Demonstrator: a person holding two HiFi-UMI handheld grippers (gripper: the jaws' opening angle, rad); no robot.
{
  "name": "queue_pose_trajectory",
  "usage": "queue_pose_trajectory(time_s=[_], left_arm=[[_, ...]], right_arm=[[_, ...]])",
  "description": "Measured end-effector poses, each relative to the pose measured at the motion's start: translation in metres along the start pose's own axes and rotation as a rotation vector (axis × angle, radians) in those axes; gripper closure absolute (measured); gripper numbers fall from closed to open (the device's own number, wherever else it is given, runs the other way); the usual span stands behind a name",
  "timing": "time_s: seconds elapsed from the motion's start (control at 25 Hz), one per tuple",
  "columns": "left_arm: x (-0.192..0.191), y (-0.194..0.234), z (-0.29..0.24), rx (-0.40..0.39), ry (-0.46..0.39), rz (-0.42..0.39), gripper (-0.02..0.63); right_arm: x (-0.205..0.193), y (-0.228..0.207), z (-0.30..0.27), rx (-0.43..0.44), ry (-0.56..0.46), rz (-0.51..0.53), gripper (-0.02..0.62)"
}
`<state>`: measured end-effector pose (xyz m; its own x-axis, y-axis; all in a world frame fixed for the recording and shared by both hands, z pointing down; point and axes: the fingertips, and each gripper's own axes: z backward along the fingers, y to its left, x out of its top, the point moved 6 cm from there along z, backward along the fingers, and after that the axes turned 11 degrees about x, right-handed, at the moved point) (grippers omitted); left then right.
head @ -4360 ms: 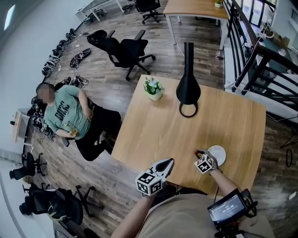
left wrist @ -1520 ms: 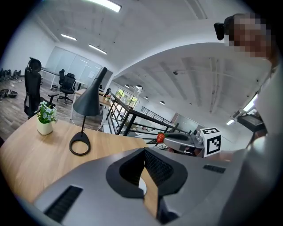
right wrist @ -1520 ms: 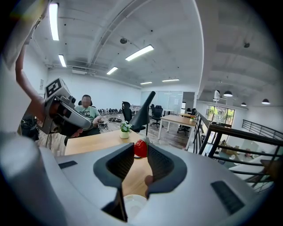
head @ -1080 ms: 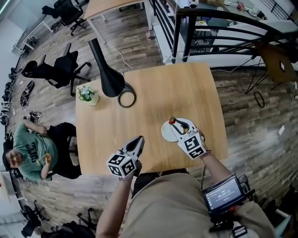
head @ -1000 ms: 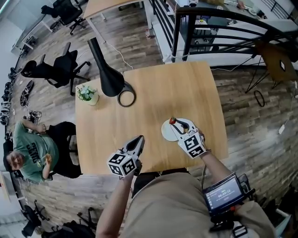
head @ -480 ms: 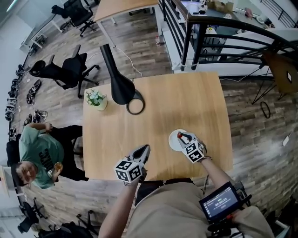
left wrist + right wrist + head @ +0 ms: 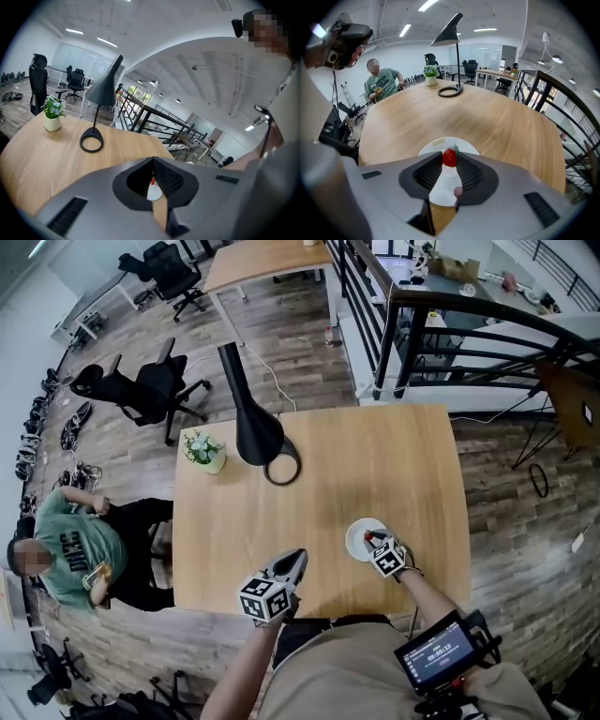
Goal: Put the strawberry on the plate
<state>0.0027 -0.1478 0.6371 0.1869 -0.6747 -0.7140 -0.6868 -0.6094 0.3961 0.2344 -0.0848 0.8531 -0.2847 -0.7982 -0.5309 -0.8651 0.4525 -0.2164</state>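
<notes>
- Right gripper (image 7: 374, 539): jaws clamped on the strawberry (image 7: 449, 157), which is pinched between the very tips, red body showing and green leaf on the far side.
- Strawberry sits over the plate (image 7: 358, 534), toward its far half in the right gripper view. Cannot tell whether the fruit touches the plate surface.
- Plate: small, white, round, on the table (image 7: 375, 456) near the front edge, right of centre. The gripper's nose covers its near-right part in the head view.
- Right arm: bare forearm comes up from the lower right of the body. The marker cube sits at the hand, and the gripper angles up and left onto the plate.
- Left gripper (image 7: 298, 560): jaws fully together, nothing between them. Only a sliver of the distant plate and a fleck of red show through the notch behind the pads.
- Left arm: bare forearm rises from lower centre. The gripper points up and slightly right, tips over the table's near edge, well apart from the plate and to its left.
- The two grippers lie roughly level along the front edge, apart, noses tilted toward each other.
- Far side of table: black lamp (image 7: 249, 424) with ring base, and a small potted plant (image 7: 207, 450) just to its left at the corner.
- A seated person (image 7: 73, 555) in a green shirt is off the table's left side, on the wooden floor.
</notes>
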Motion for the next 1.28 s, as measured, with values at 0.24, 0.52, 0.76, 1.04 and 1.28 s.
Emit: queue_pose_trajectory(time_s=[0.24,0.52,0.76,1.04,1.28], left_arm=[[-0.001,0.004,0.008,0.016,-0.007,0.02,0.603],[-0.01,0.0,0.015,0.027,-0.018,0.039,0.603],[-0.007,-0.001,0.013,0.025,-0.049,0.03,0.603],[0.0,0.004,0.018,0.024,-0.09,0.064,0.603],[0.026,-0.005,0.036,0.007,-0.163,0.06,0.603]], right_arm=[[-0.008,-0.001,-0.008,0.011,0.058,-0.015,0.492],[-0.015,0.004,-0.017,0.012,0.083,-0.019,0.492],[-0.009,-0.001,-0.015,0.03,0.002,-0.055,0.393],[0.023,-0.011,0.034,-0.078,-0.299,-0.054,0.351],[0.078,-0.007,0.14,-0.214,-0.591,-0.048,0.351]])
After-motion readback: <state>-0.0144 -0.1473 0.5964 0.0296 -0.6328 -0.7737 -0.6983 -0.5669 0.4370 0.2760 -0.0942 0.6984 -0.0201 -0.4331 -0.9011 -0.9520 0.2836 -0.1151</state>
